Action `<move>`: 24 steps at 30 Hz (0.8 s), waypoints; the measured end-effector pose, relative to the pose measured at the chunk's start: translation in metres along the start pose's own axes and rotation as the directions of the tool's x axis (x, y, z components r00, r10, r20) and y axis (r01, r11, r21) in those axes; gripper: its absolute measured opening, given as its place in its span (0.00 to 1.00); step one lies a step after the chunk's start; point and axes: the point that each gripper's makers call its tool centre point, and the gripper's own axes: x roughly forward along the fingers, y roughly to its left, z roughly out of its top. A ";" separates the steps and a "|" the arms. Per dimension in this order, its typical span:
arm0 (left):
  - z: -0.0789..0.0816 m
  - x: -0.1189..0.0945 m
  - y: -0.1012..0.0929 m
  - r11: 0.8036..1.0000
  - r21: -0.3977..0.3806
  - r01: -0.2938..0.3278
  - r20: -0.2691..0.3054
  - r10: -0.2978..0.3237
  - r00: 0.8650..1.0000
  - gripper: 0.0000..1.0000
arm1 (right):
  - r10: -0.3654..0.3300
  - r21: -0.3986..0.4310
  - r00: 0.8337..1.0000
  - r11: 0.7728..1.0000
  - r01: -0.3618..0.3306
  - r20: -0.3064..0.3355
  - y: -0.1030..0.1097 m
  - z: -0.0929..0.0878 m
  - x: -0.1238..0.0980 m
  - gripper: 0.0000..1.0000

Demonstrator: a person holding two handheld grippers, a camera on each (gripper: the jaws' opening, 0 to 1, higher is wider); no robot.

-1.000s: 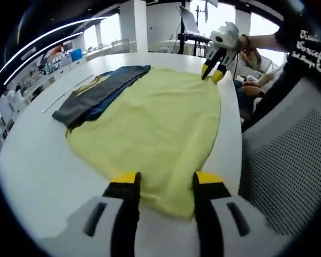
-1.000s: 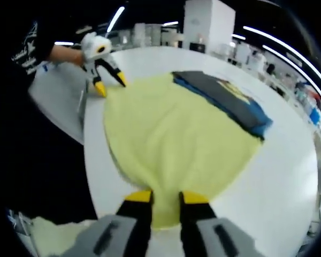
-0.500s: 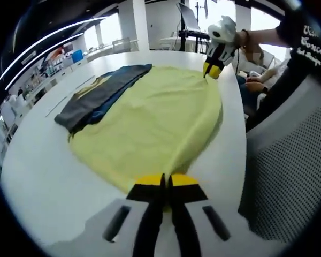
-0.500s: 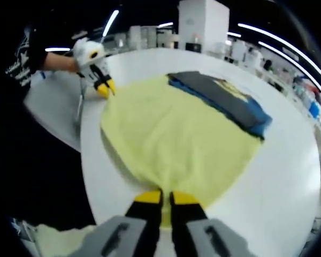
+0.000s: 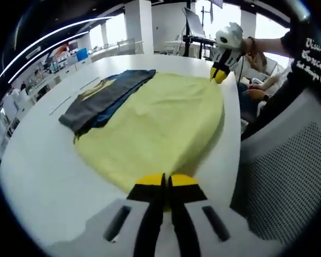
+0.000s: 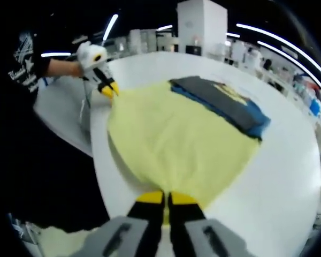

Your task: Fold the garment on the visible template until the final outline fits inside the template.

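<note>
Pinched shut within the last second: left gripper (image 5: 166, 181) and right gripper (image 6: 167, 199), each clamping a corner of the yellow garment (image 5: 155, 126) on the table (image 5: 37, 171), apparently ready for a fold.

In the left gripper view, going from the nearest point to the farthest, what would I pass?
Left gripper with its jaws shut on the cloth's near edge → yellow garment → right gripper at the far corner → white pillar.
</note>
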 end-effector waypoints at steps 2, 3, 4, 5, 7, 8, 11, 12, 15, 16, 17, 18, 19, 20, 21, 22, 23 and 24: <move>0.000 -0.001 -0.002 1.000 -0.002 -0.002 -0.002 0.002 1.000 0.00 | 0.000 0.001 1.000 1.000 0.000 0.005 0.003 0.002 -0.003 0.00; -0.001 -0.002 -0.004 1.000 -0.002 0.000 -0.004 0.000 1.000 0.00 | 0.003 0.003 1.000 1.000 -0.003 0.008 0.005 0.003 -0.004 0.00; -0.002 -0.003 -0.006 1.000 -0.002 0.001 -0.009 -0.001 1.000 0.00 | 0.006 0.002 1.000 1.000 -0.006 0.010 0.007 0.003 -0.005 0.00; -0.003 -0.004 -0.008 1.000 -0.001 0.003 -0.014 -0.003 1.000 0.00 | 0.010 0.003 1.000 1.000 -0.010 0.013 0.010 0.004 -0.006 0.00; -0.004 -0.006 -0.011 1.000 0.000 0.008 -0.021 -0.008 1.000 0.00 | 0.023 0.009 1.000 1.000 -0.023 0.017 0.015 0.005 -0.008 0.00; -0.005 -0.009 -0.013 1.000 -0.013 0.012 -0.021 -0.013 1.000 0.00 | 0.033 0.026 0.999 0.999 -0.033 0.022 0.019 0.007 -0.009 0.00; -0.005 -0.014 -0.017 1.000 -0.028 0.011 -0.025 -0.011 1.000 0.00 | 0.057 0.065 0.997 0.996 -0.061 0.048 0.027 0.012 -0.012 0.00; -0.005 -0.016 -0.018 0.999 -0.031 0.012 -0.022 -0.012 1.000 0.00 | 0.064 0.079 0.996 0.994 -0.069 0.062 0.030 0.014 -0.014 0.00; -0.003 -0.022 -0.023 0.997 -0.074 0.015 -0.002 -0.015 1.000 0.00 | 0.079 0.095 0.994 0.992 -0.086 0.080 0.035 0.018 -0.019 0.00; -0.003 -0.024 -0.025 0.997 -0.081 0.014 0.000 -0.014 1.000 0.00 | 0.084 0.096 0.993 0.991 -0.091 0.080 0.038 0.018 -0.020 0.00; -0.003 -0.026 -0.027 0.996 -0.091 0.013 0.003 -0.013 1.000 0.00 | 0.090 0.094 0.993 0.991 -0.097 0.078 0.040 0.018 -0.022 0.00; -0.003 -0.027 -0.028 0.996 -0.092 0.013 0.002 -0.013 1.000 0.00 | 0.097 0.088 0.992 0.991 -0.104 0.075 0.042 0.018 -0.023 0.00; -0.004 -0.029 -0.030 0.995 -0.102 0.011 0.002 -0.011 1.000 0.00 | 0.096 0.085 0.993 0.991 -0.102 0.071 0.044 0.018 -0.025 0.00; -0.004 -0.031 -0.032 0.994 -0.109 0.012 0.005 -0.011 1.000 0.00 | 0.097 0.079 0.993 0.992 -0.102 0.068 0.047 0.018 -0.026 0.00; -0.004 -0.033 -0.034 0.994 -0.112 0.012 0.007 -0.012 1.000 0.00 | 0.102 0.078 0.993 0.991 -0.107 0.066 0.048 0.017 -0.027 0.00; -0.004 -0.034 -0.035 0.993 -0.117 0.013 0.009 -0.012 1.000 0.00 | 0.108 0.078 0.992 0.991 -0.113 0.065 0.051 0.017 -0.029 0.00; -0.003 -0.036 -0.038 0.991 -0.130 0.014 0.015 -0.012 1.000 0.00 | 0.113 0.076 0.991 0.990 -0.118 0.066 0.053 0.017 -0.029 0.00; -0.003 -0.037 -0.039 0.991 -0.135 0.016 0.019 -0.014 1.000 0.00 | 0.121 0.076 0.991 0.989 -0.126 0.065 0.056 0.017 -0.031 0.00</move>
